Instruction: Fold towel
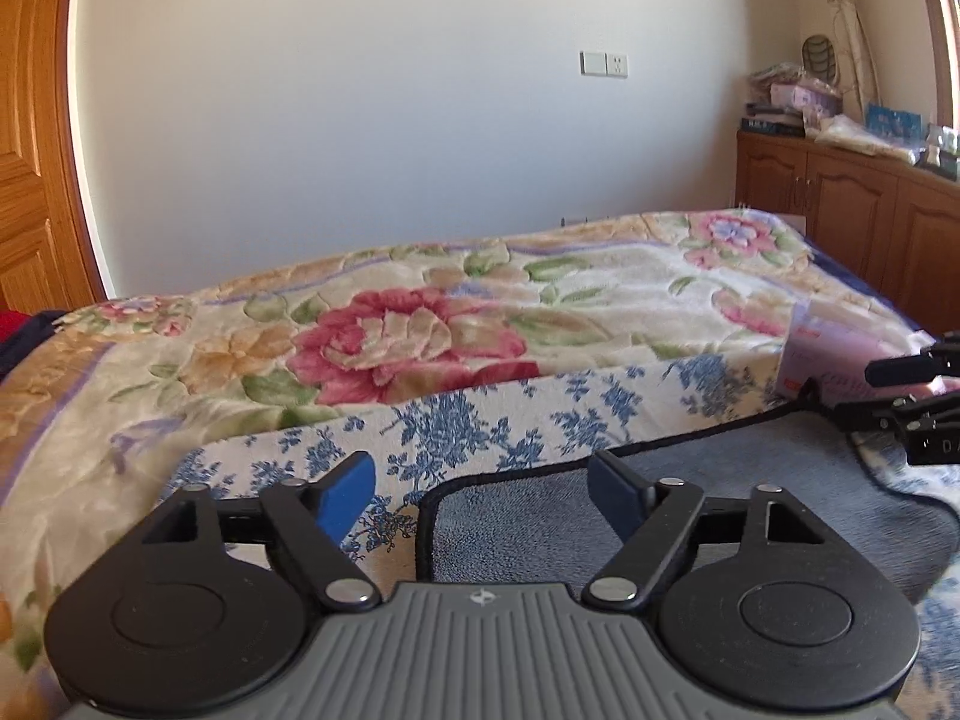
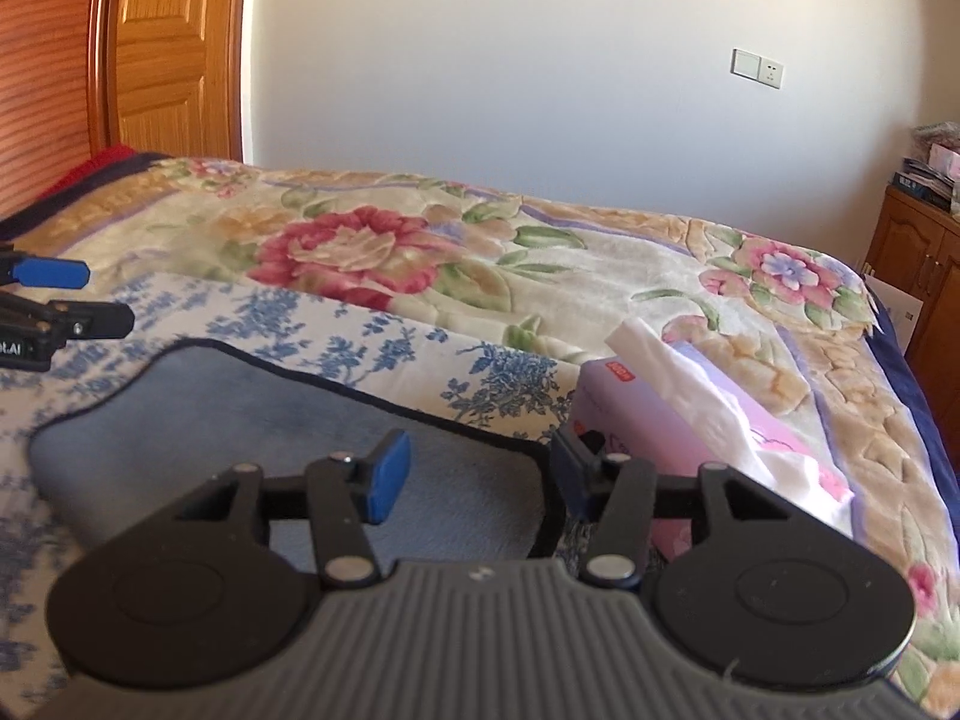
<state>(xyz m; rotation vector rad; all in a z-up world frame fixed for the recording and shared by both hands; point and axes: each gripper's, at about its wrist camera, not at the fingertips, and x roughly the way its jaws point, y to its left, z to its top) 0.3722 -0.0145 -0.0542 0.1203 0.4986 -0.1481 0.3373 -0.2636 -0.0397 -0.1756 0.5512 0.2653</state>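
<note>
A grey-blue towel (image 1: 720, 516) with a dark hem lies flat on a blue-and-white floral cloth (image 1: 480, 420) on the bed. My left gripper (image 1: 480, 489) is open and empty, low over the towel's left near corner. My right gripper (image 2: 477, 474) is open and empty over the towel's (image 2: 300, 420) right near corner. Each gripper shows at the edge of the other's view: the right one (image 1: 900, 387) in the left wrist view, the left one (image 2: 90, 294) in the right wrist view.
A pink tissue pack (image 2: 690, 420) with white tissue sticking out lies just right of the towel; it also shows in the left wrist view (image 1: 840, 360). The flowered blanket (image 1: 420, 312) covers the bed. A wooden cabinet (image 1: 852, 198) stands far right, a wooden door (image 2: 174, 48) far left.
</note>
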